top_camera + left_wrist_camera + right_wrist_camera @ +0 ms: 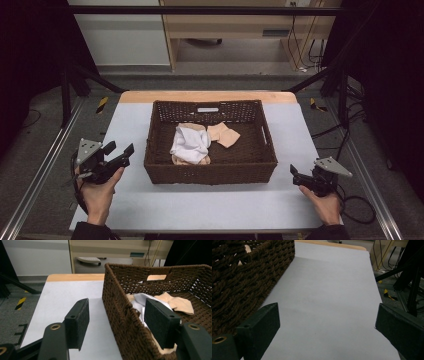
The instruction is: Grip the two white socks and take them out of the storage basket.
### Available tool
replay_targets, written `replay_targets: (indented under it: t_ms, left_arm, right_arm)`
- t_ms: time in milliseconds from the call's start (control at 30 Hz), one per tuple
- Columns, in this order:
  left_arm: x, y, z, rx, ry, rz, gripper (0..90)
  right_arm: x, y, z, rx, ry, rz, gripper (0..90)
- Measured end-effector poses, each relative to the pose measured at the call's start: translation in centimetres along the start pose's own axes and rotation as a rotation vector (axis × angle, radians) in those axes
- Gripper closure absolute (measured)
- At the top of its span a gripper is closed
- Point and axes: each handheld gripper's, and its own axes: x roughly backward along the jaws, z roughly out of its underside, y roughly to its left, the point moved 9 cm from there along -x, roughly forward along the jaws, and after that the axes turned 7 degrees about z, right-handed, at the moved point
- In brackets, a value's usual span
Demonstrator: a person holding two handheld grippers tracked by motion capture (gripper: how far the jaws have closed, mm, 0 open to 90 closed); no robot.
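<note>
**Both grippers spread wide beside the cloth basket**

A dark woven basket (210, 172) sits on the pale table (210, 205), between the two grippers. Inside it lie a crumpled white cloth (190, 142) and folded beige cloths (223, 134), the white one lying partly over another beige piece.

The left gripper (120, 148) is held just beside the basket's left wall, with its jaws wide apart and nothing between the pads. In the left gripper view (117, 323), the basket's near corner and left wall (120, 315) rise in the gap between the jaws. The left pad stands over bare table outside the wall, while the right pad appears in front of the basket's inside, with the white cloth (140, 301) just beyond it and a beige cloth (178, 303) farther ahead and to the right. Whether any pad touches the weave cannot be told.

The right gripper (296, 175) is held near the basket's right front corner, apart from it. In the right gripper view (327, 322), its jaws are spread wide over bare table, and the basket wall (249, 277) lies ahead and left of the left jaw.
</note>
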Motion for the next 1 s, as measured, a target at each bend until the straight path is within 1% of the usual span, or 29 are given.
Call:
replay_targets:
  t_ms: [133, 200, 233, 267, 367, 400, 467, 533, 567, 700, 800, 867, 900, 1000]
  left_arm:
    - [-0.5, -0.5, -1.0, 0.003, -0.008, 0.006, 37.1]
    - [-0.9, -1.0, -1.7, -0.007, -0.012, 0.007, 37.1]
    - [-0.9, -1.0, -1.7, -0.007, -0.012, 0.007, 37.1]
    - [-1.3, -1.5, -2.3, -0.006, -0.018, 0.012, 37.1]
    - [-1.8, -2.0, -2.9, 0.000, -0.025, 0.026, 36.8]
    - [-1.8, -2.0, -2.9, 0.000, -0.025, 0.026, 36.7]
    - [-2.4, -2.6, -3.4, -0.005, -0.025, 0.031, 36.7]
    - [-2.6, -2.8, -3.5, -0.005, -0.025, 0.031, 36.6]
    - [-3.1, -3.1, -3.8, -0.005, -0.026, 0.033, 36.5]
    - [-4.0, -3.6, -4.2, 0.003, -0.027, 0.041, 36.4]
    - [-4.6, -4.1, -4.6, -0.002, -0.026, 0.045, 36.2]
    - [-4.8, -4.2, -4.6, -0.004, -0.025, 0.047, 36.1]
    - [-5.2, -4.5, -4.8, -0.009, -0.027, 0.049, 36.1]
    - [-5.9, -4.8, -5.0, -0.012, -0.020, 0.046, 36.0]
  right_arm:
    - [0.0, -0.1, -0.1, -0.001, -0.007, 0.000, 6.2]
    - [0.0, -0.1, -0.1, -0.002, -0.005, -0.002, 6.2]
    - [0.0, 0.0, -0.1, -0.002, -0.004, -0.003, 6.3]
    - [-0.1, 0.0, -0.1, -0.002, -0.004, -0.002, 6.3]
    - [0.0, -0.1, -0.1, -0.004, -0.005, -0.002, 6.3]
    - [0.0, -0.1, -0.1, -0.006, -0.005, -0.003, 6.3]
    - [-0.1, -0.1, -0.1, -0.001, -0.006, 0.000, 6.3]
    - [-0.1, -0.1, -0.1, -0.002, -0.003, 0.000, 6.3]
    - [-0.1, 0.0, -0.1, -0.001, -0.003, -0.001, 6.3]
    - [-0.1, 0.0, -0.1, 0.000, -0.002, -0.001, 6.4]
    - [-0.1, 0.0, -0.1, -0.001, -0.002, 0.000, 6.4]
    - [-0.1, 0.0, -0.1, 0.001, -0.002, 0.000, 6.4]
    - [-0.2, 0.0, -0.1, 0.003, -0.002, -0.001, 6.4]
    - [-0.2, 0.0, -0.1, 0.003, -0.004, -0.001, 6.4]
